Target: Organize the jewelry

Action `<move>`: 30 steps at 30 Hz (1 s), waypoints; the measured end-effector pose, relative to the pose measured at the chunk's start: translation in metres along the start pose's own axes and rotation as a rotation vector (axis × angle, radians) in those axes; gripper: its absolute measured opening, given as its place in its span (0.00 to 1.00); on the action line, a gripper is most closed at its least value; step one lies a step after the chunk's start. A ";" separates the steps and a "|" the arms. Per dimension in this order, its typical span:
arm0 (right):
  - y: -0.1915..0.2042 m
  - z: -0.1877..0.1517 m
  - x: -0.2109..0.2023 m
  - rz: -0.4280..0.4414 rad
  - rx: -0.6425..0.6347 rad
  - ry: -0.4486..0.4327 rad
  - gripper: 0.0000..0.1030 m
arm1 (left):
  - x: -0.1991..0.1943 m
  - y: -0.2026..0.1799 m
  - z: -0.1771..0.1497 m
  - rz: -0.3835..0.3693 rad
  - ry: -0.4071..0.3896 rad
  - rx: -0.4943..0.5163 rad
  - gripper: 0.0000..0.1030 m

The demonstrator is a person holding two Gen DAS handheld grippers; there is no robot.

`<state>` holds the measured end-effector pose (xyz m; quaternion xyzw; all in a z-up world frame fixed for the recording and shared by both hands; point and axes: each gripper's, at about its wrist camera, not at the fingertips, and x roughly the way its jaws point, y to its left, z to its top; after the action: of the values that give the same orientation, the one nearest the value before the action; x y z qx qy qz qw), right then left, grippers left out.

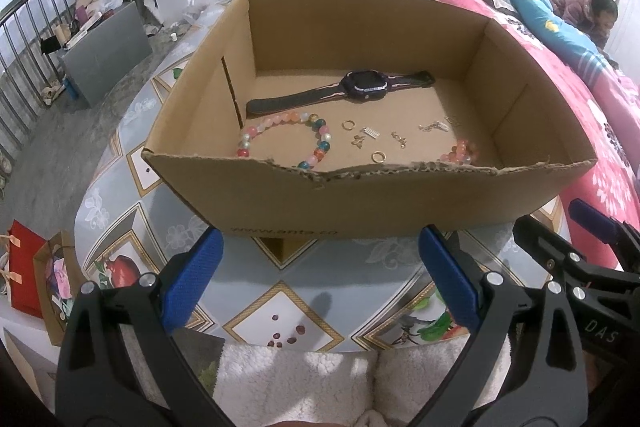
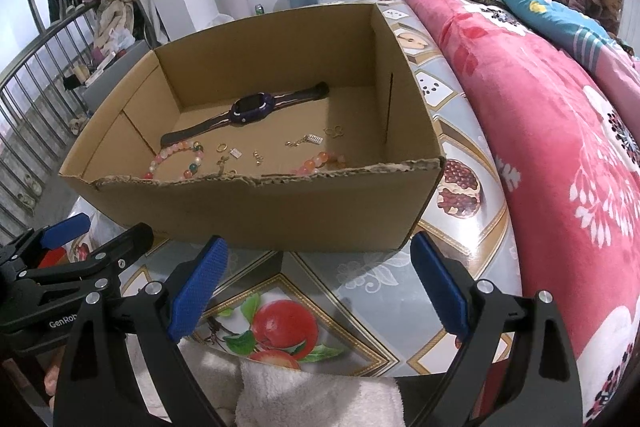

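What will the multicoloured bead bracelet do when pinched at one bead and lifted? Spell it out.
The multicoloured bead bracelet is strung round beads, so it will likely sag into a hanging loop. The glossy beads may slip or roll between flat pads. It looks light.

The left gripper (image 1: 320, 279) hangs low at the near edge of the scene, its two blue-padded fingers (image 1: 192, 279) spread wide apart with nothing between them. The right gripper (image 2: 320, 287) sits just beside it on the right, level with it, fingers (image 2: 198, 291) likewise spread wide and empty. Both point toward the far side.
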<state>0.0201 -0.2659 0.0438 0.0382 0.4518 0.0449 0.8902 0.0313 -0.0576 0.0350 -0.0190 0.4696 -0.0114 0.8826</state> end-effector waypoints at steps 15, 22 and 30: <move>0.001 -0.001 0.004 0.003 0.001 0.009 0.88 | 0.003 0.002 -0.001 0.005 0.014 -0.004 0.92; 0.002 -0.002 0.004 0.003 0.002 0.010 0.88 | 0.004 0.001 0.000 0.007 0.022 -0.008 0.92; 0.003 -0.003 0.009 0.001 0.002 0.021 0.88 | 0.005 0.001 0.000 0.012 0.032 -0.007 0.92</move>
<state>0.0228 -0.2620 0.0349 0.0389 0.4610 0.0455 0.8854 0.0341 -0.0573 0.0304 -0.0193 0.4840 -0.0049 0.8748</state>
